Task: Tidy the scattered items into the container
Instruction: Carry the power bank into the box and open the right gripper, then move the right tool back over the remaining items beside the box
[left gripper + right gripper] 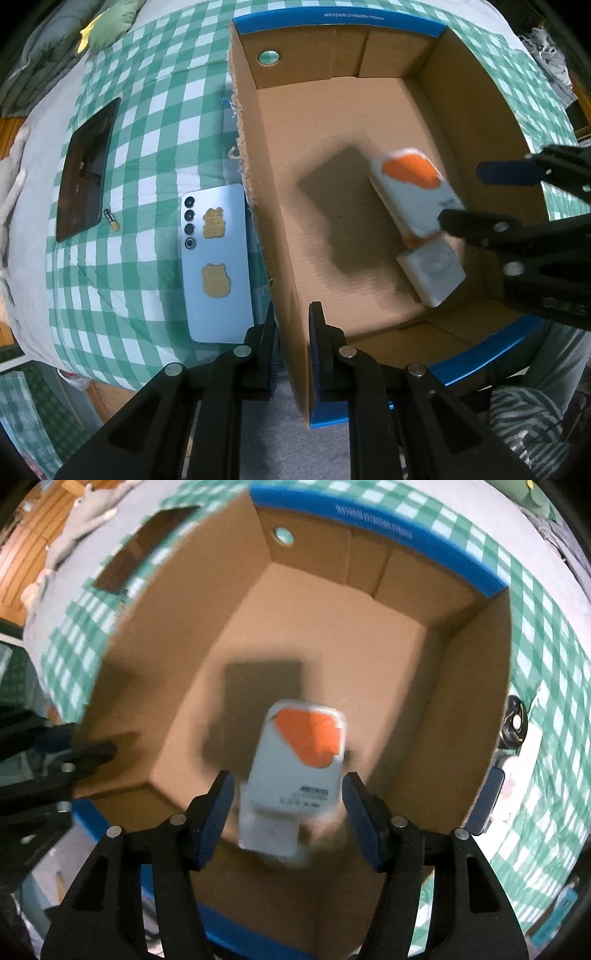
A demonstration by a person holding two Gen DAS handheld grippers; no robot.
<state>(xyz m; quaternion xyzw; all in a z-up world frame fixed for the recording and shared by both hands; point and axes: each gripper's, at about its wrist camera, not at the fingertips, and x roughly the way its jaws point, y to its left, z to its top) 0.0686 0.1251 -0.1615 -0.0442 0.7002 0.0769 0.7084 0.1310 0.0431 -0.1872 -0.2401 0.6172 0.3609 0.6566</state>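
Open brown cardboard box with blue rim (369, 122): left claw (293, 347) clamped on its near wall; white-and-orange rectangular packet (299, 760) inside, between right claw (288, 805) parted jaws, unpressed; withdraw straight up, box steadied

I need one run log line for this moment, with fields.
left gripper: shut on box wall | right gripper: open, white-orange pack between fingers, over box | phone, battery: outside
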